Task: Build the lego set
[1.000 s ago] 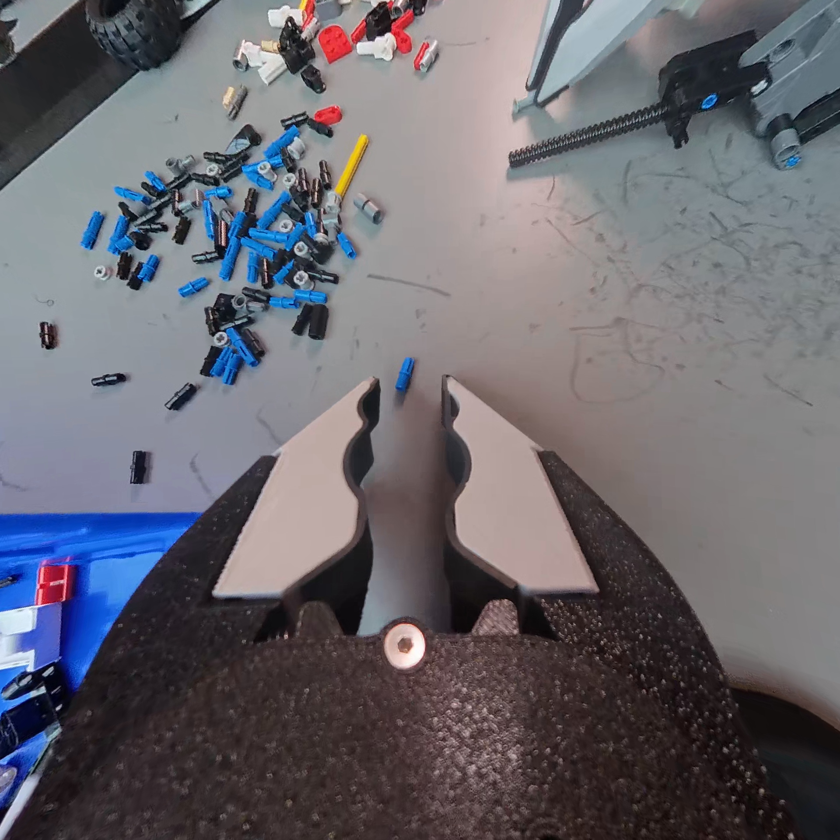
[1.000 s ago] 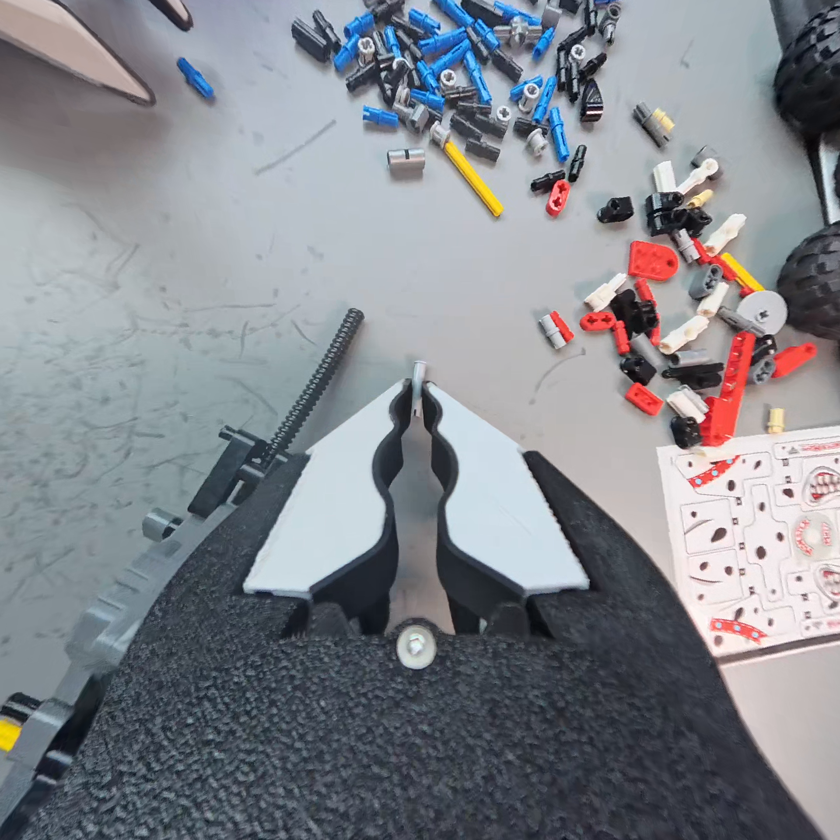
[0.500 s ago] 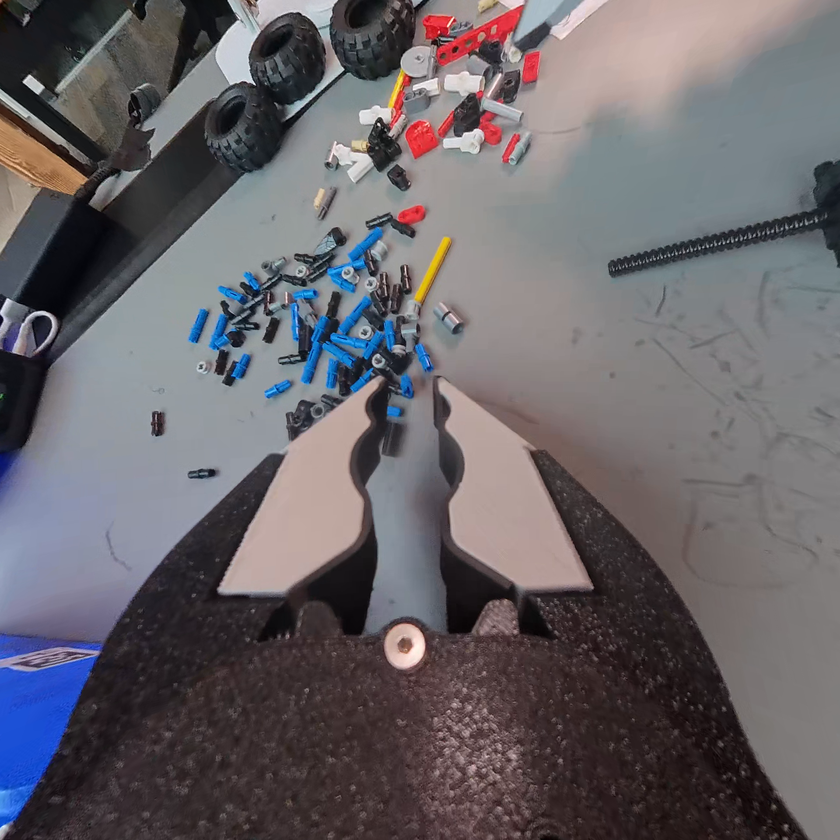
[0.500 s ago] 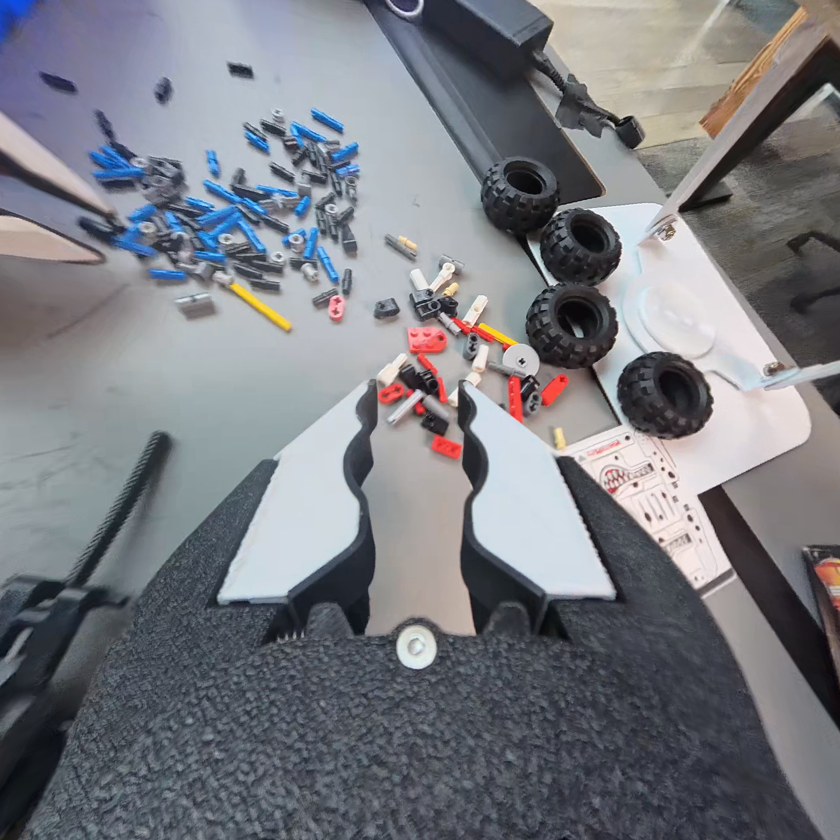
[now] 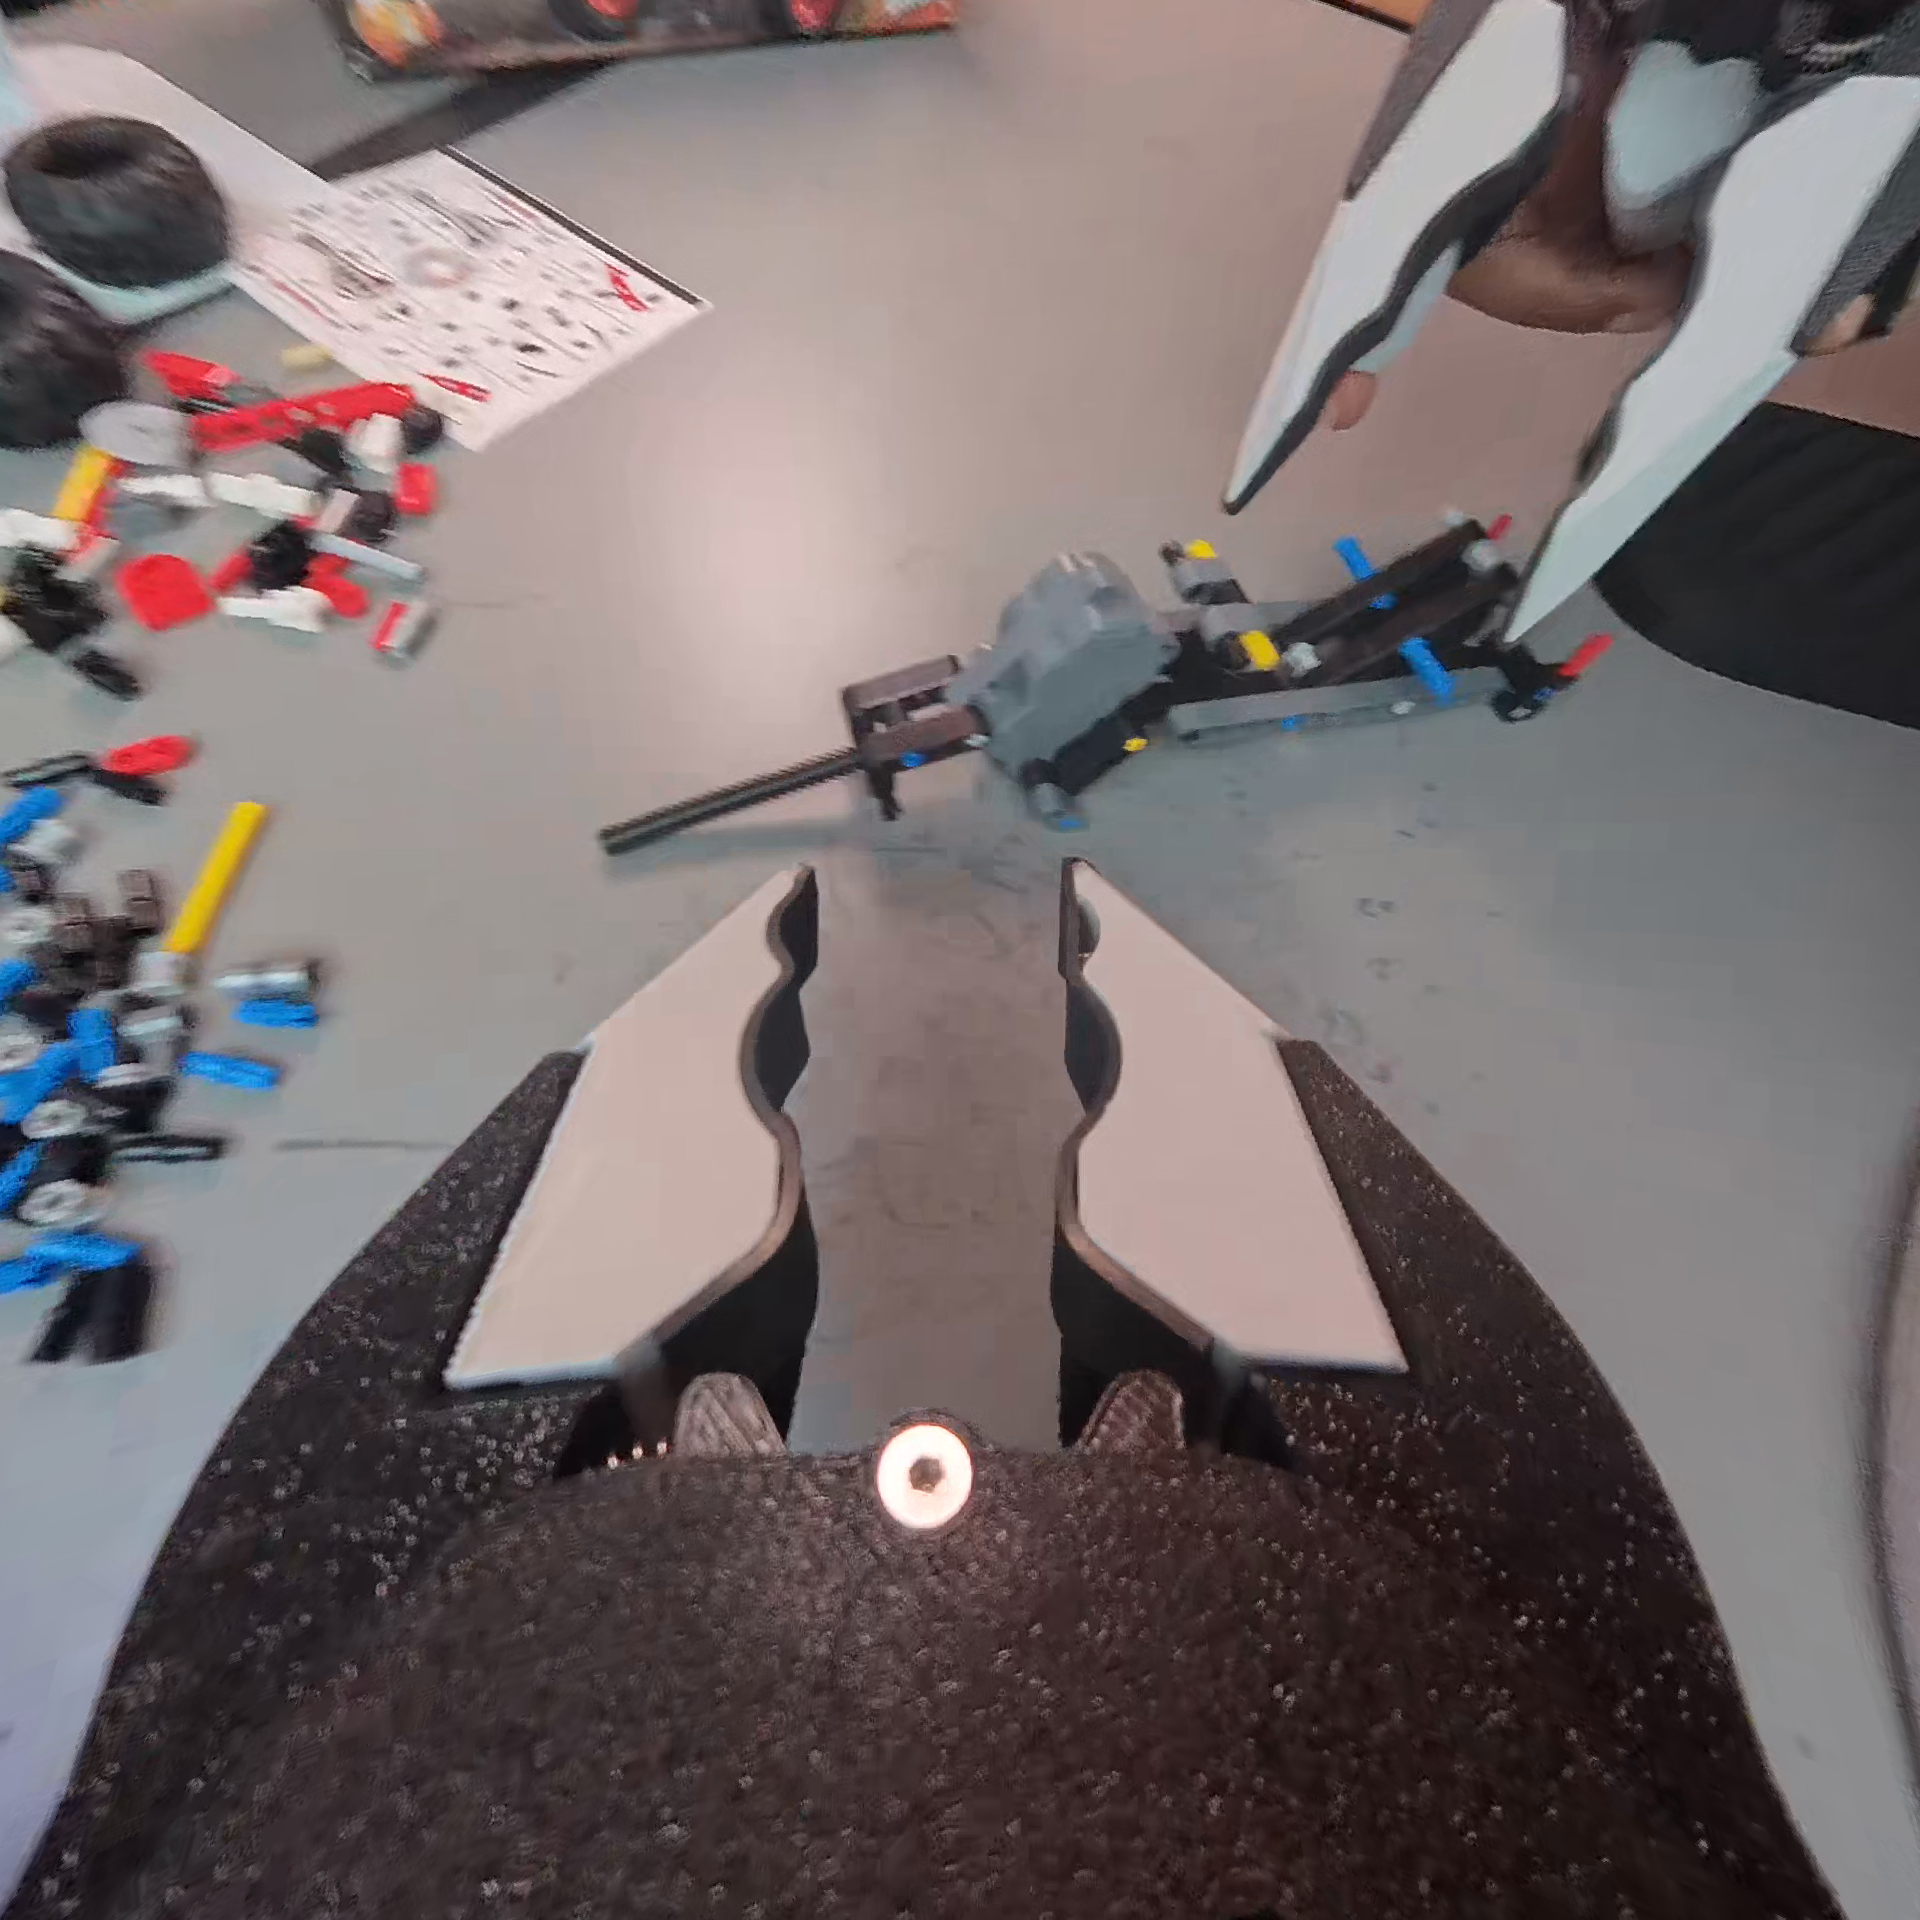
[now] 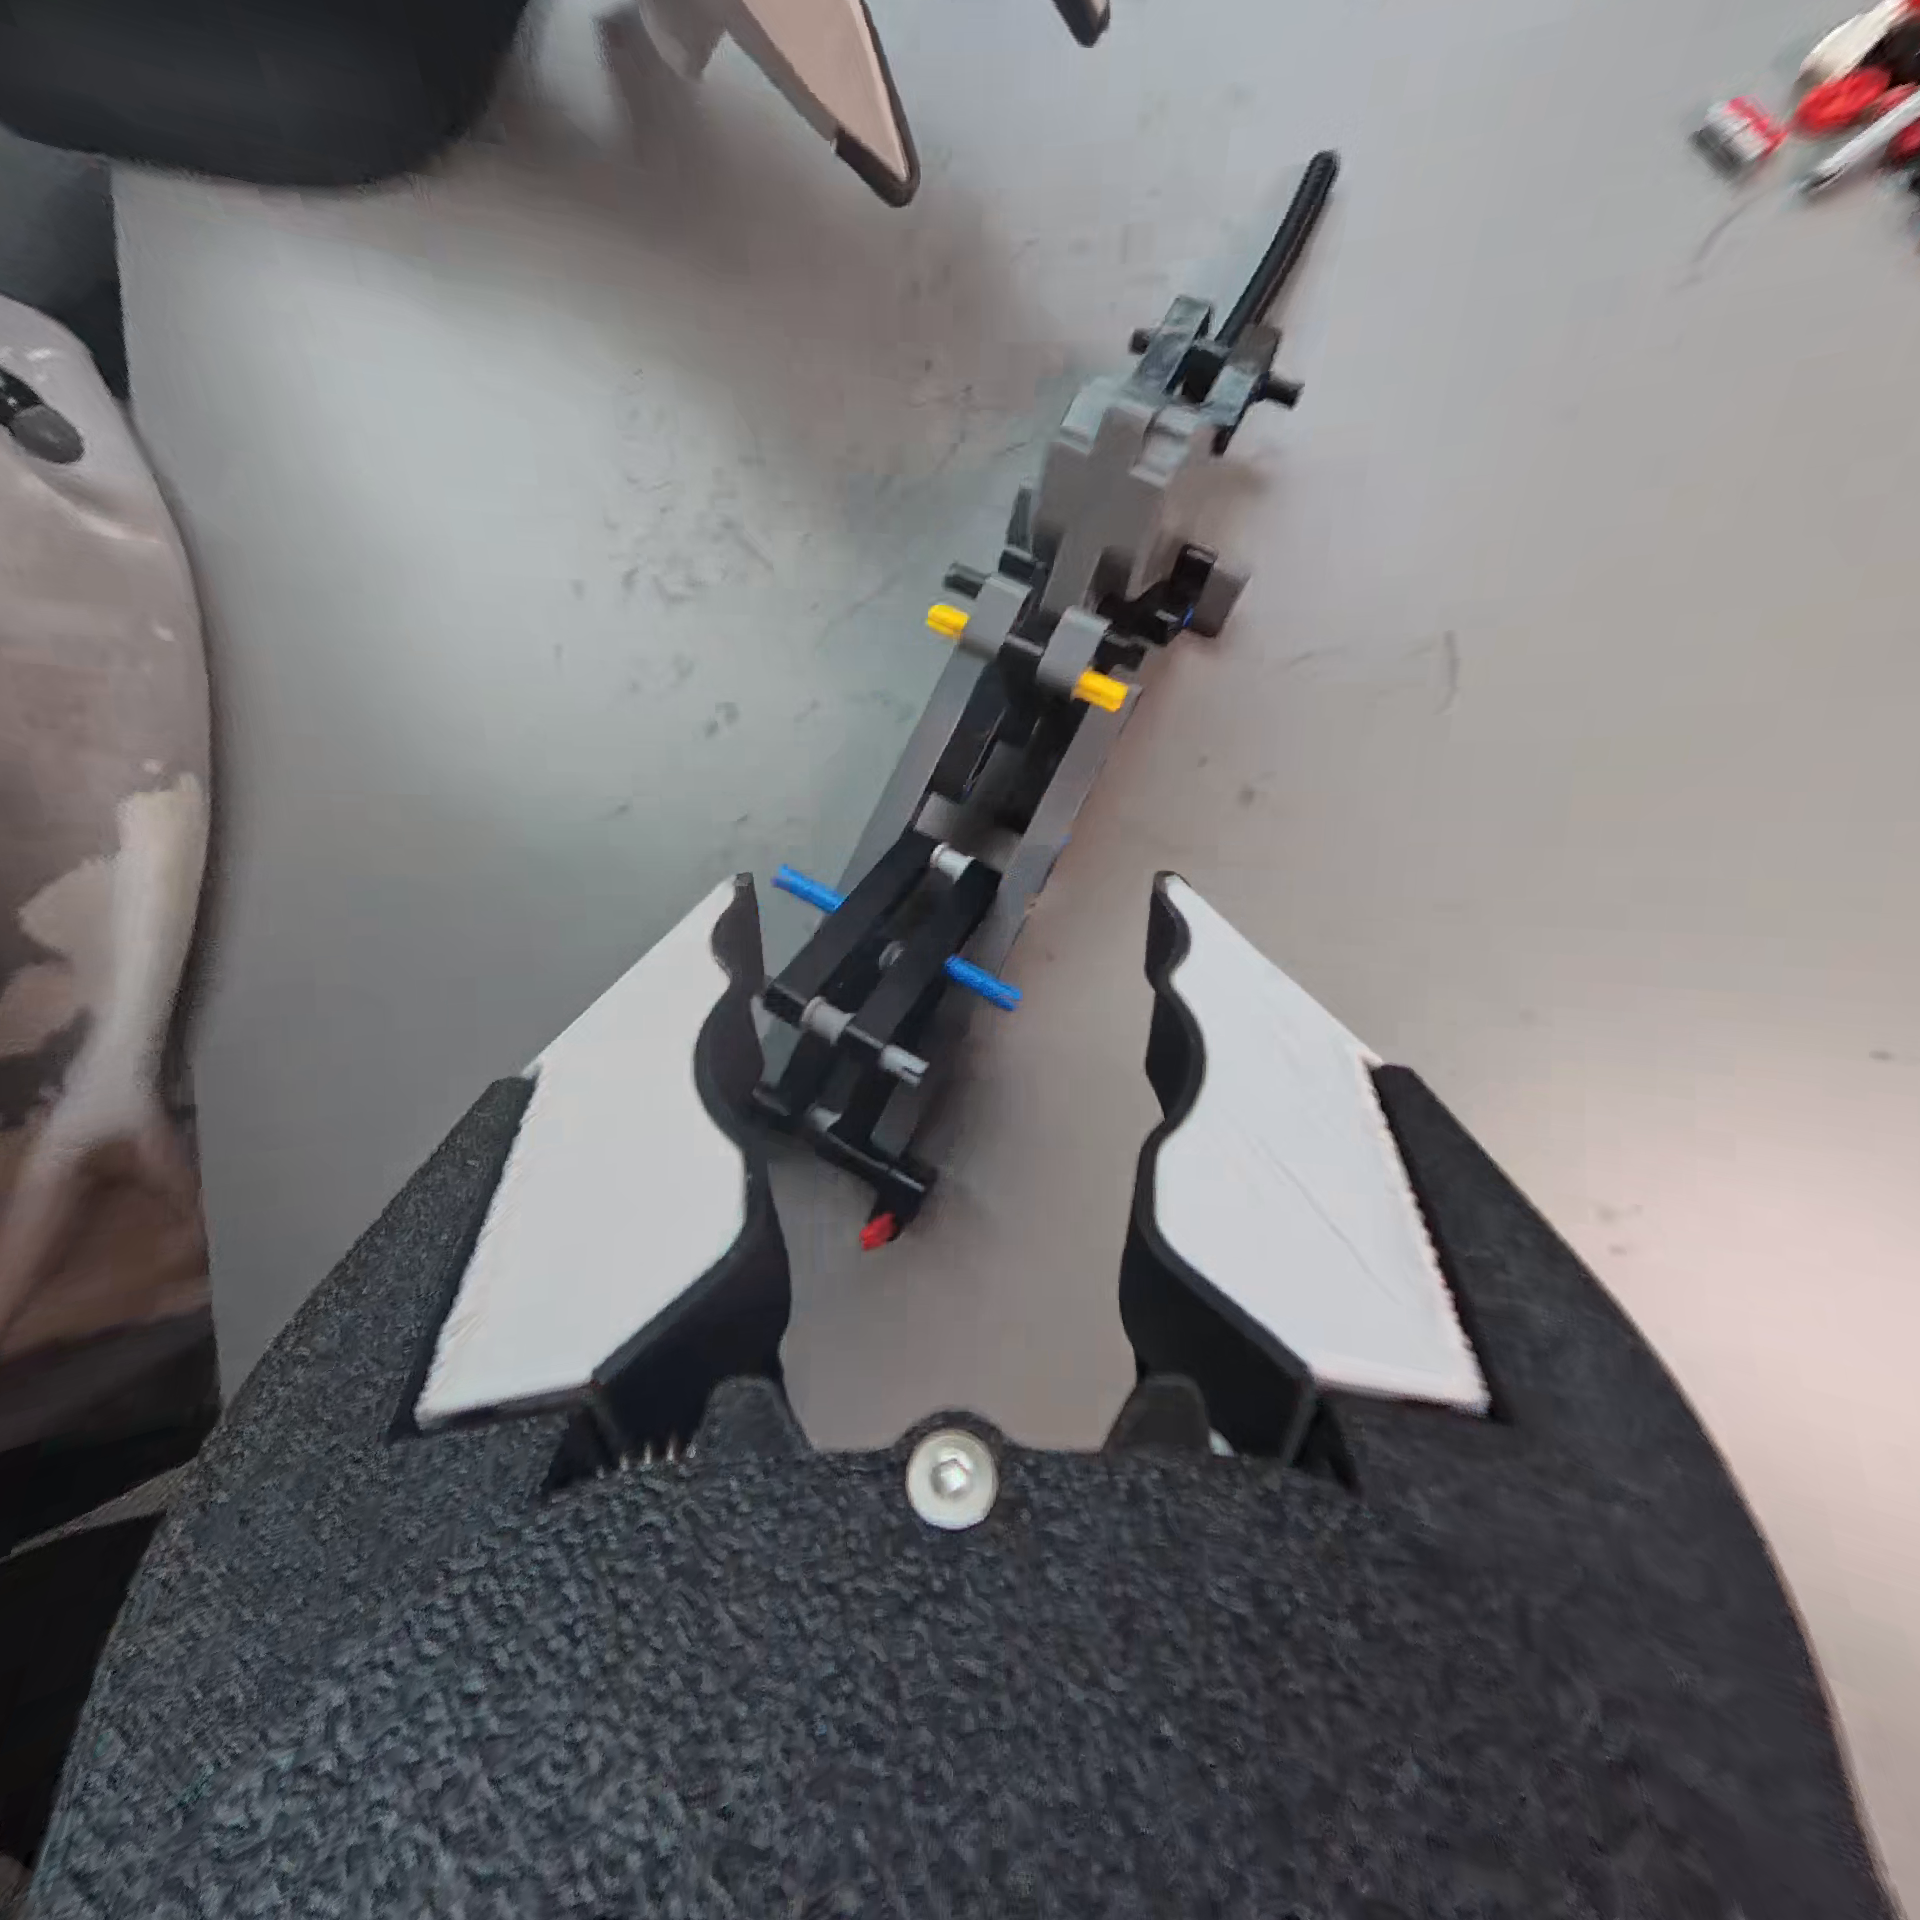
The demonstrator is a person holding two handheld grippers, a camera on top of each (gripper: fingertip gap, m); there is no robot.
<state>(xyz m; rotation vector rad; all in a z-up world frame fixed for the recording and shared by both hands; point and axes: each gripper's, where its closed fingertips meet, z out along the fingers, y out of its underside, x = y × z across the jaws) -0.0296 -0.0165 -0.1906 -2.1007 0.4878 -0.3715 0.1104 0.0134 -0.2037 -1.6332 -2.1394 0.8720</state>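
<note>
Grey scratched table [image 5: 727,208]. Half-built chassis [image 6: 1039,748] lies flat, rear end between right gripper [image 6: 951,883] jaws — spread wide, probably lining up a grasp. Left gripper [image 5: 935,873] empty, spread, near chassis's rack end — ready to steady.

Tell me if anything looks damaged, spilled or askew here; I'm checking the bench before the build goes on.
Nothing stands out. The half-built assembly lies flat on the grey table, seemingly intact. Loose parts sit in scattered piles, ordinary for a build. Both the left gripper and right gripper are open and empty.
</note>
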